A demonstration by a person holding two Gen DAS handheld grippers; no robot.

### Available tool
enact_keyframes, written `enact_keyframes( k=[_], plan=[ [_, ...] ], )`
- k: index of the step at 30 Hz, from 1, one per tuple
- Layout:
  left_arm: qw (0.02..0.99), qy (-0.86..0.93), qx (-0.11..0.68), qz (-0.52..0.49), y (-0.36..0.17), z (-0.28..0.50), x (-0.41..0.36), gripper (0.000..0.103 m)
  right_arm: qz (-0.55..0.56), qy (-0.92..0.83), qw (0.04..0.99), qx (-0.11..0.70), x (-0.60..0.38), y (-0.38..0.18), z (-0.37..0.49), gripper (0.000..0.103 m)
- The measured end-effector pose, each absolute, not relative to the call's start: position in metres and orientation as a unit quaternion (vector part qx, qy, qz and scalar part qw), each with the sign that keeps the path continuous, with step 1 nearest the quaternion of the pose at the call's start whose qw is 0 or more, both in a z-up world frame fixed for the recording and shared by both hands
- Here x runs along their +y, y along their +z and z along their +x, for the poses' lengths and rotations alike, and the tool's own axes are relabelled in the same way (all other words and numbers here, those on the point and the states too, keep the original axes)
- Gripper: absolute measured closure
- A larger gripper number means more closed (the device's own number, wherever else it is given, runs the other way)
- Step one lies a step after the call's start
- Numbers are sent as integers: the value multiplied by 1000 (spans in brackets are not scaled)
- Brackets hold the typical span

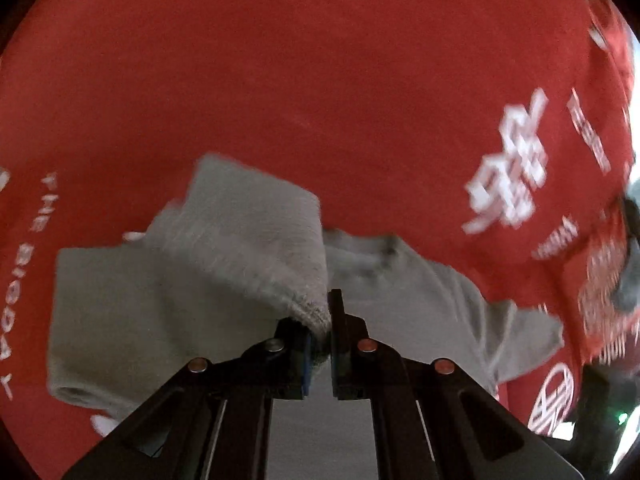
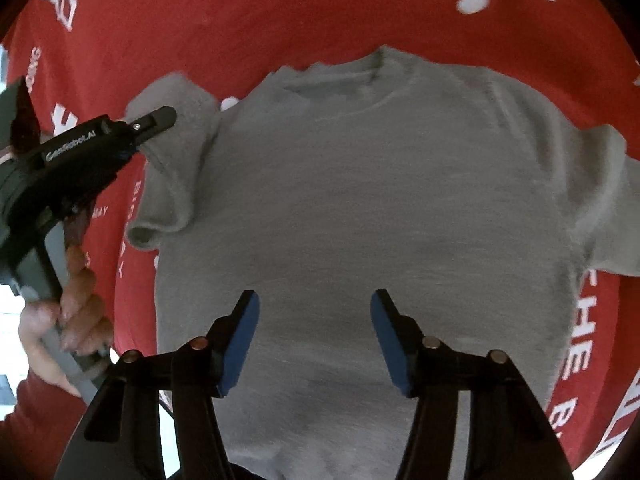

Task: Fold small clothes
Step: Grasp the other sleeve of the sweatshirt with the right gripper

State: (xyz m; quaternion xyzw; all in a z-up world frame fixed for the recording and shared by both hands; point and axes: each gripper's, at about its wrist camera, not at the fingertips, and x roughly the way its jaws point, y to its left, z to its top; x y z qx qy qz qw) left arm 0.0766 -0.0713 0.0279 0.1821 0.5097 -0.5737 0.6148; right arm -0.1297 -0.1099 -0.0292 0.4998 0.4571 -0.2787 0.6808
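A small grey T-shirt (image 2: 360, 208) lies flat, front up, on a red cloth with white lettering (image 2: 240, 12). Its collar points away from the right wrist camera. My left gripper (image 1: 326, 328) is shut on the cuff of the shirt's left sleeve (image 1: 248, 240) and holds it lifted and folded over. In the right wrist view the left gripper (image 2: 160, 120) sits at that sleeve (image 2: 172, 168). My right gripper (image 2: 314, 320) is open and empty above the shirt's lower body. The shirt's other sleeve (image 2: 608, 200) lies spread out.
The red cloth (image 1: 280, 60) covers the whole surface around the shirt. A person's hand (image 2: 68, 320) holds the left gripper's handle at the left edge of the right wrist view.
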Motion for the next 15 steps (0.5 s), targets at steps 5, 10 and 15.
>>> enact_keyframes(
  k=[5, 10, 15],
  plan=[
    [577, -581, 531, 221, -11, 29, -88, 96, 510, -308, 665, 450, -119, -37, -162, 41],
    [579, -563, 521, 277, -41, -1, -88, 96, 540, -328, 635, 445, -121, -63, -195, 41],
    [601, -558, 487, 301, -16, -5, -80, 32, 557, -338, 621, 437, -124, -68, -205, 41]
  ],
)
